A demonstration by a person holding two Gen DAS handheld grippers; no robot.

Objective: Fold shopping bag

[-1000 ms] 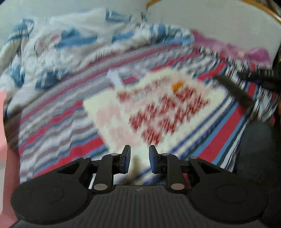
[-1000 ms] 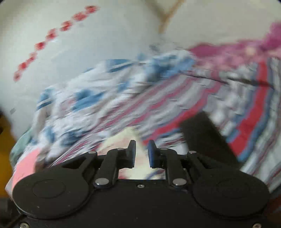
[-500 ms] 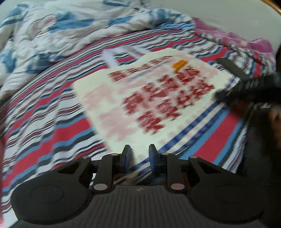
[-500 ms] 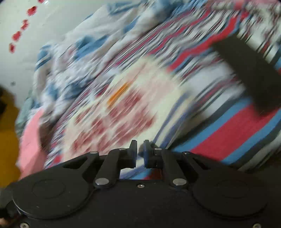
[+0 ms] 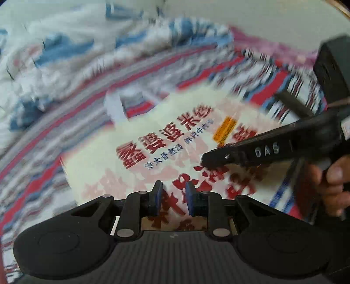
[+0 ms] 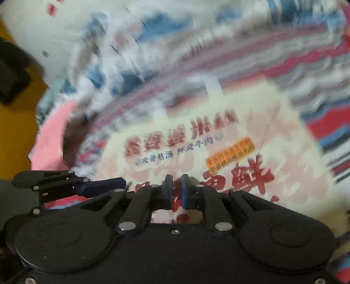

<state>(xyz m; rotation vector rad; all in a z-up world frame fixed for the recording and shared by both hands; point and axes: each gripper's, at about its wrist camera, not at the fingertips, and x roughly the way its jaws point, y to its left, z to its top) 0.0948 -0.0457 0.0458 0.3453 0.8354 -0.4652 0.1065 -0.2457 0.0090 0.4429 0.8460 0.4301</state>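
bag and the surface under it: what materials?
Shopping bag: looks like matte cream non-woven fabric or plastic film, printed red; lies flat and limp, blur leaves it open. Striped sheet: woven cloth, matte, soft wrinkles. Quilt behind: puffy fabric.

Both grippers have closed in over the bag (image 5: 170,139): the left gripper (image 5: 174,195) now hangs above its print, and the right gripper (image 6: 176,192) has narrowed its jaws.

You're working in a home bedroom: a bed with a striped red-and-blue sheet (image 5: 72,153), a rumpled blue-and-white quilt (image 5: 72,54) and a plain wall (image 5: 251,15) behind.
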